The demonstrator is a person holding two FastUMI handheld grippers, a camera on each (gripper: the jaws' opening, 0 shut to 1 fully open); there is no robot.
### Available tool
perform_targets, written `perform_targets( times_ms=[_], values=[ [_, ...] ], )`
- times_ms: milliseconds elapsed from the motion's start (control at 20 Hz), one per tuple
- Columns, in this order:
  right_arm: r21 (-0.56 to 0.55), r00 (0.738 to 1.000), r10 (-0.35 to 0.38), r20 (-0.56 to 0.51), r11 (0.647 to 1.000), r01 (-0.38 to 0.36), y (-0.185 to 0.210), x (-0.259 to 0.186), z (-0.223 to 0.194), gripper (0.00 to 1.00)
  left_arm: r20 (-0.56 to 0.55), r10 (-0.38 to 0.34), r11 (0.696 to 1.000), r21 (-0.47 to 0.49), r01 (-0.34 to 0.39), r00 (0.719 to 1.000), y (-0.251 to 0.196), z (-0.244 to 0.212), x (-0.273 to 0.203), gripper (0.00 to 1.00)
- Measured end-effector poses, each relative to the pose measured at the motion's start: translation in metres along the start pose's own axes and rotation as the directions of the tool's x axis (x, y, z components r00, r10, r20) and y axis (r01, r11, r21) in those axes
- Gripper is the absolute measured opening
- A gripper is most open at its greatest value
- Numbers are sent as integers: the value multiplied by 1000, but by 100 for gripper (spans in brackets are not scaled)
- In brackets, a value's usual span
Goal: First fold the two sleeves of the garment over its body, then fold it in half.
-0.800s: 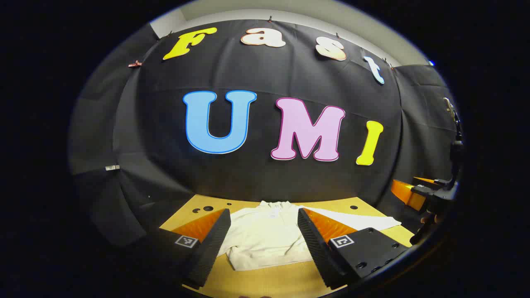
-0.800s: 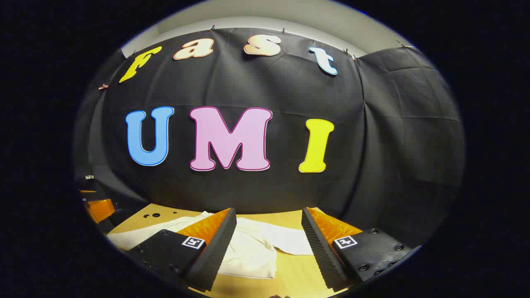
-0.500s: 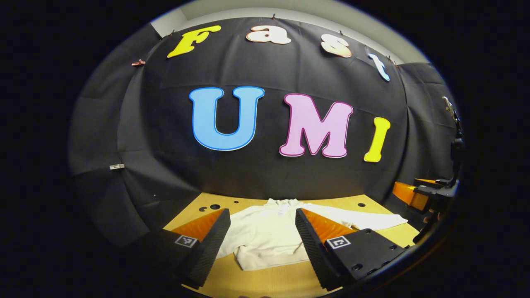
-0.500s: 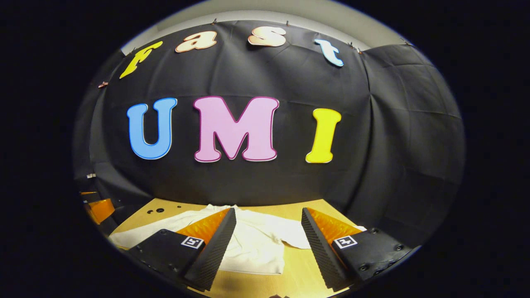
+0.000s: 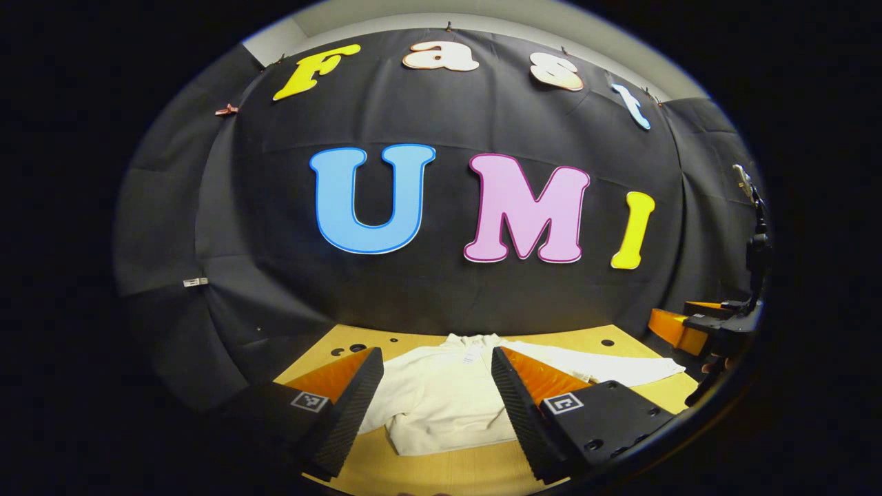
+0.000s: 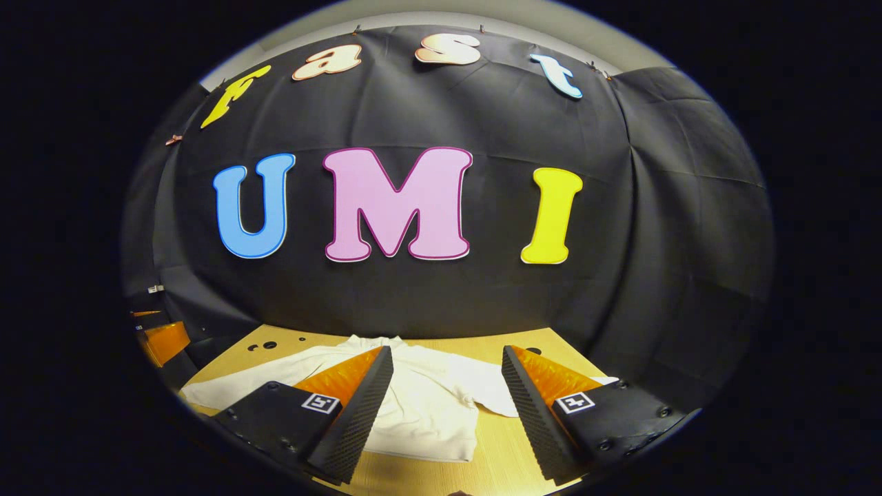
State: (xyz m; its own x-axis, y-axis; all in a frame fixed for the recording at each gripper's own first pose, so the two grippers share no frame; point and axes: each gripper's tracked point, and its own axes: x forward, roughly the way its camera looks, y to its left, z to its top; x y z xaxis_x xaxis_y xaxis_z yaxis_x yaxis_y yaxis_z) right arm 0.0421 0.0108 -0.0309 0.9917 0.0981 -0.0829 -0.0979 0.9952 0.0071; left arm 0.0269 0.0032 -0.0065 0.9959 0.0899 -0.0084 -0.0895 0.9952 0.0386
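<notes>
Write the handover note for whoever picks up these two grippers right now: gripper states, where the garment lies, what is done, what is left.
Left gripper: open, holding nothing, above the table's near edge.
Right gripper: open, holding nothing, likewise off the cloth.
White garment: lies flat on the wooden table, collar toward the wall. Both sleeves spread out to the sides, one sleeve reaching toward the right gripper's side.
Done: nothing folded.
Left: fold each sleeve over the body, then fold the garment in half.

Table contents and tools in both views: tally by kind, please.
Garment: 1
Sleeves spread out, unfolded: 2, left, right
Tools, both open: 2, left tool, right tool
Table: 1
Total: 6
</notes>
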Motion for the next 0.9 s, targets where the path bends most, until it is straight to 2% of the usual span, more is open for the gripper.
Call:
perform_targets(
  times_ms=[350, 500, 750, 900],
  values=[
    [-14, 999, -43, 7, 999, 43, -25, 14, -2, 97, -27, 39, 999, -17, -39, 999, 5, -10, 7, 97],
    [-27, 997, -71, 0, 997, 71, -42, 26, -6, 97, -42, 33, 999, -13, -34, 999, -1, -13, 9, 97],
    [-24, 989, -144, -35, 989, 143, -98, 56, -18, 97, -60, 22, 1000, 0, -22, 998, -12, -18, 14, 97],
    [-37, 985, -161, -59, 987, 159, -132, 73, -29, 97, -91, 29, 1000, 3, -29, 995, -18, -26, 18, 97]
  ],
)
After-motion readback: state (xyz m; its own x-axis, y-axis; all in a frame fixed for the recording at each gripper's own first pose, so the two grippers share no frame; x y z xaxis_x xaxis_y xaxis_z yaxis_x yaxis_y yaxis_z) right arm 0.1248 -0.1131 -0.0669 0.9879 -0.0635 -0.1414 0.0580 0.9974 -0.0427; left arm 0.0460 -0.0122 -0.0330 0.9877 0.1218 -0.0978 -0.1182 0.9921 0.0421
